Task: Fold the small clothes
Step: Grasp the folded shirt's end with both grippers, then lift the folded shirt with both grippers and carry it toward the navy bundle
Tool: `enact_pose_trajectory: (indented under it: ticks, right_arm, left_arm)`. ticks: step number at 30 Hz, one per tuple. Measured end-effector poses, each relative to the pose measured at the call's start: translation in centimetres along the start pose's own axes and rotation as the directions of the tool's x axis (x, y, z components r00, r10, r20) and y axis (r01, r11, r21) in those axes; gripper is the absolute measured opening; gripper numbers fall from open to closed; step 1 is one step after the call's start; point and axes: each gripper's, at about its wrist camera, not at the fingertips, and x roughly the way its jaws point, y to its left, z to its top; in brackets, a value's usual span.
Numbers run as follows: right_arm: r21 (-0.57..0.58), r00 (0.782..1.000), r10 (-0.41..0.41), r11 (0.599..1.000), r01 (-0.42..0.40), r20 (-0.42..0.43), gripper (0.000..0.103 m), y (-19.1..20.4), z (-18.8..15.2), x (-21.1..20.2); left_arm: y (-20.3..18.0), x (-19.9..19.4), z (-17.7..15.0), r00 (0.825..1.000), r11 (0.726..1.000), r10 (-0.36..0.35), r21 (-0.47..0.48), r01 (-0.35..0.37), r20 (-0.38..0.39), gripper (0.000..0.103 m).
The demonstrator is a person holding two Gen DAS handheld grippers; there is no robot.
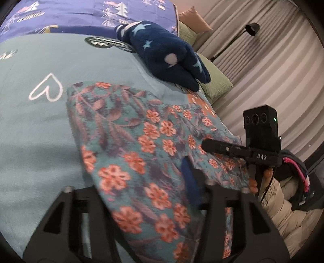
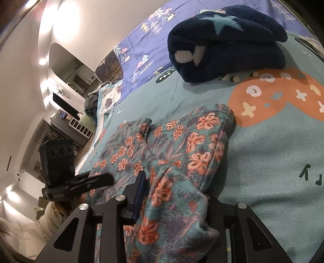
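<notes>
The floral garment (image 1: 129,141) lies on the teal blanket (image 1: 36,125), a soft fleece piece printed with orange flowers and purple leaves, its near end raised off the bedding. The left gripper (image 1: 141,194) has the near edge between its fingers, cloth filling the gap, one blue pad (image 1: 190,180) pressed against it. The right gripper (image 2: 172,202) likewise pinches a bunched fold of the same garment, its blue pad (image 2: 141,194) tight against the cloth.

The right wrist view shows the garment's hemmed corner (image 2: 226,113) lying just beside an orange patch (image 2: 273,97) printed on the blanket; the left wrist view shows a white heart outline (image 1: 47,88) on the blanket beside the garment's far corner. Each view catches the other gripper, black with three round lenses on top. The left wrist view alone shows fingers (image 1: 267,176) of the hand on the right one.

Beyond the garment sits a folded navy fleece (image 2: 226,44) with pale stars and dots, on the blanket. Past it lies a purple sheet (image 1: 81,14) with tree shapes. Beside the blanket the left view has green pillows (image 1: 214,81), pleated curtains (image 1: 263,70) and a black lamp (image 1: 252,28).
</notes>
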Motion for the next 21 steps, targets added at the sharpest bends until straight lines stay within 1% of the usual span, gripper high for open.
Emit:
enact_pose_trajectory:
  ticks: [2,4,5,7,10,12,17,19,21]
  right_arm:
    - [-0.011,1.000,-0.003,1.000,0.003,-0.005,0.025,0.3,-0.2,0.0]
    - [-0.008,1.000,0.000,1.000,0.000,0.000,0.019,0.4,-0.4,-0.2]
    - [-0.002,1.000,-0.003,1.000,0.003,0.009,0.016,0.5,-0.4,-0.3]
    - [-0.002,0.999,-0.020,1.000,0.020,0.030,0.014,0.8,-0.5,-0.7]
    - [-0.045,0.994,-0.073,0.996,0.077,0.075,0.013,2.3,-0.7,-1.7]
    - [-0.084,0.987,-0.109,0.989,0.119,0.116,0.013,3.8,-0.9,-2.6]
    - [-0.159,0.965,-0.158,0.968,0.194,0.210,0.013,7.3,-1.7,-5.7]
    - [-0.174,0.956,-0.164,0.962,0.209,0.244,0.013,8.5,-2.1,-7.0]
    - [-0.188,0.945,-0.168,0.956,0.226,0.281,0.013,9.7,-2.7,-8.5]
  left_arm:
    - [0.7,0.0,0.1,1.000,0.999,-0.012,-0.031,0.012,0.000,0.026]
    - [0.8,-0.1,0.0,1.000,0.999,-0.012,-0.037,0.012,0.003,0.018]
    - [0.5,-0.2,0.0,1.000,1.000,0.002,-0.024,-0.002,0.008,0.016]
    - [-0.6,-0.5,-0.1,0.999,0.999,0.048,0.020,-0.049,0.025,0.014]
    - [-2.2,-1.3,0.0,0.992,0.990,0.108,0.088,-0.113,0.058,0.013]
    - [-3.4,-1.9,0.0,0.987,0.981,0.137,0.126,-0.147,0.085,0.013]
    - [-6.4,-4.5,0.3,0.976,0.967,0.147,0.186,-0.176,0.160,0.013]
    - [-8.0,-5.4,0.2,0.968,0.954,0.157,0.225,-0.200,0.197,0.013]
    - [-9.8,-6.5,-0.2,0.956,0.934,0.171,0.270,-0.234,0.237,0.013]
